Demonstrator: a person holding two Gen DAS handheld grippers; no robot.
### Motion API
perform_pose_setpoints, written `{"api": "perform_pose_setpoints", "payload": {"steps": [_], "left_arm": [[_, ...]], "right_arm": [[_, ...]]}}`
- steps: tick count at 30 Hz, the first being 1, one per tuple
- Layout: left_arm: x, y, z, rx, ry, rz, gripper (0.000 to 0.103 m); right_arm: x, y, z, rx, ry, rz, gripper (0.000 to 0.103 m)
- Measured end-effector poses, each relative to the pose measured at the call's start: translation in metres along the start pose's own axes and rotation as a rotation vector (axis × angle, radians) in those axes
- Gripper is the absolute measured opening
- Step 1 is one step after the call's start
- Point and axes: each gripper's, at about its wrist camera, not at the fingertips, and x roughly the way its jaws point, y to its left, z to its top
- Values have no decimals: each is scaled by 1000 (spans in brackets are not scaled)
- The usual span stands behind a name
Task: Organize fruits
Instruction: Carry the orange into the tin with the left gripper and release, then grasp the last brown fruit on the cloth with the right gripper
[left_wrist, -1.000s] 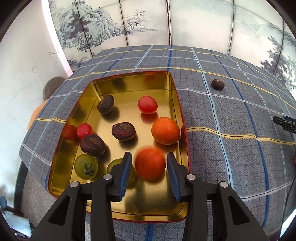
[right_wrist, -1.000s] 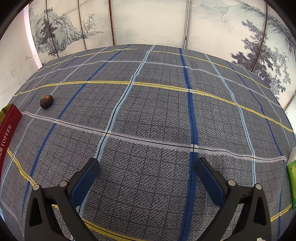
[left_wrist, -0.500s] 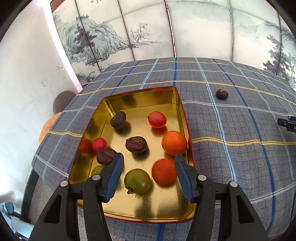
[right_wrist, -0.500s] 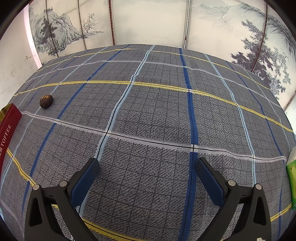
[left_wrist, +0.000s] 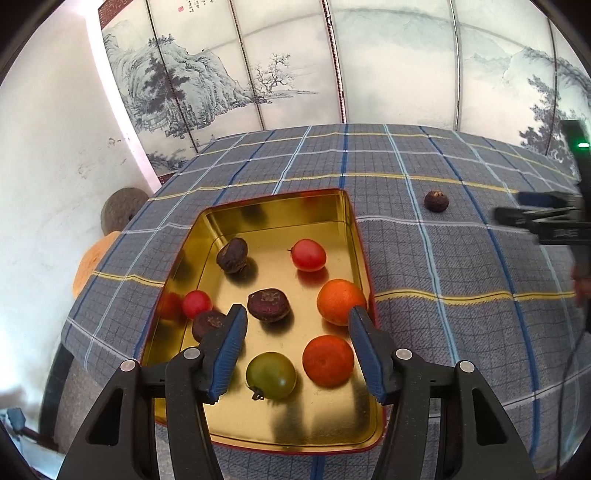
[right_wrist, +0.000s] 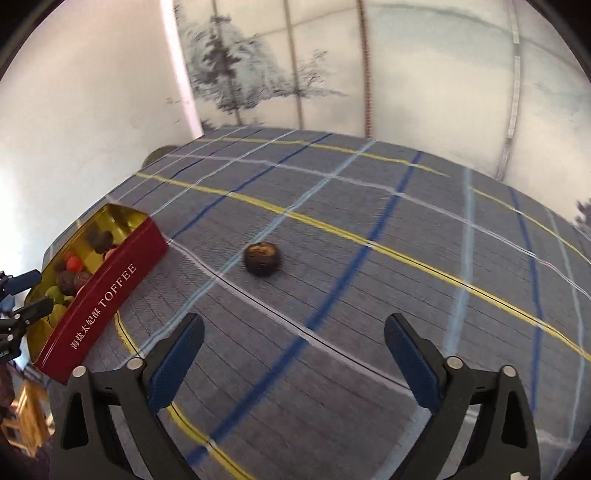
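Since a second ago the left gripper (left_wrist: 297, 350) has let go of the orange (left_wrist: 328, 361), now lying in the gold tin (left_wrist: 280, 206), its long axis running away from the camera, jaws spread and empty. Right gripper (right_wrist: 293, 363) has swung toward the lone dark fruit (right_wrist: 261, 258) out on the cloth right of the tin, jaws just narrowing but wide apart and empty.

Left gripper (left_wrist: 297, 334) open over gold tin (left_wrist: 354, 236) — eight fruits inside; one dark fruit (left_wrist: 436, 200) out on plaid cloth (left_wrist: 443, 266).

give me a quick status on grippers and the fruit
Left gripper open over tin, jaws just opened, nothing held. Right gripper open, jaws just narrowing, empty. One dark fruit left on cloth, path clear.
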Motion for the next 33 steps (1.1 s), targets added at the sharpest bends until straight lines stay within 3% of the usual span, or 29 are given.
{"api": "perform_pose_setpoints", "payload": {"steps": [5, 13, 17, 19, 25, 33], "left_arm": [[-4, 3, 1, -27, 7, -36, 58], [-8, -5, -2, 12, 6, -39, 64], [-9, -5, -2, 19, 5, -37, 64], [-10, -1, -2, 8, 5, -37, 64], [-20, 22, -6, -55, -14, -27, 64], [-33, 50, -17, -112, -20, 7, 64]], "right_arm": [[35, 13, 19, -26, 36, 42, 75], [71, 21, 41, -56, 63, 43, 72], [88, 27, 43, -101, 102, 21, 54], [87, 28, 45, -103, 113, 27, 32], [36, 48, 43, -64, 13, 110, 32], [-10, 137, 31, -134, -63, 254, 32]]}}
